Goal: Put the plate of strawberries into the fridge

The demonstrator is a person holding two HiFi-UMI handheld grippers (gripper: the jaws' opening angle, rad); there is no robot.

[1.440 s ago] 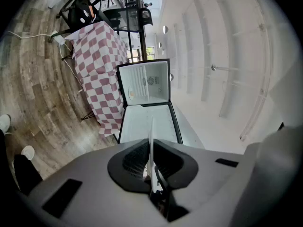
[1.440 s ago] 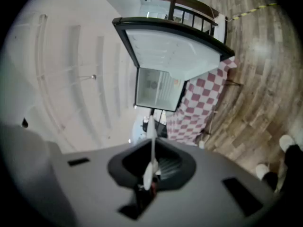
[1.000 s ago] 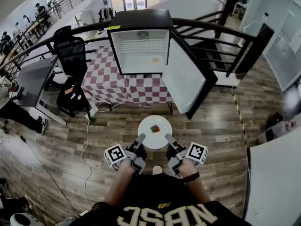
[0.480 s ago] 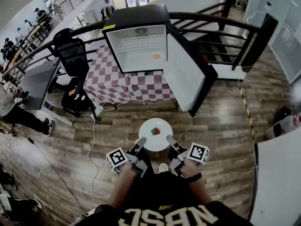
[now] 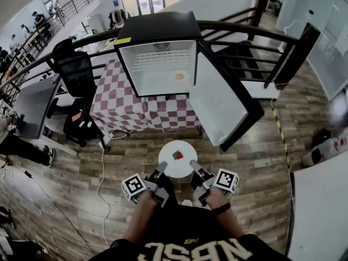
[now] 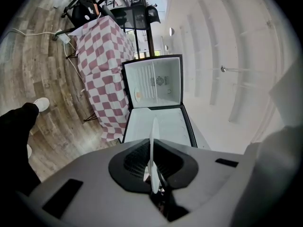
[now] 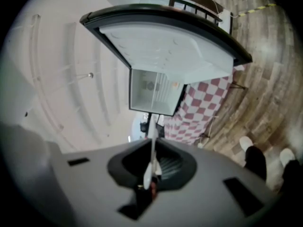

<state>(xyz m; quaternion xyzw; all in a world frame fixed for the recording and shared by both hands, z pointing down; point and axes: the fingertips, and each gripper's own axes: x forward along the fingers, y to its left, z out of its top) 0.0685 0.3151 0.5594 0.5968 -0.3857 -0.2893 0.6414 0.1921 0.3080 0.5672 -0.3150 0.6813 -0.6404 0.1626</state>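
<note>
Plate (image 5: 168, 165) of strawberries (image 5: 178, 155) nearer open fridge (image 5: 160, 72)

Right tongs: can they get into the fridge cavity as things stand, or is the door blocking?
Probably yes. The door stands swung wide to the right, and the fridge opening faces the person with nothing between. The right tongs are shut on the plate rim, so a step closer seems needed.

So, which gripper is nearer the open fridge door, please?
Right. The right gripper holds the plate at its rim nearest the fridge door; the left gripper holds the opposite rim.
</note>
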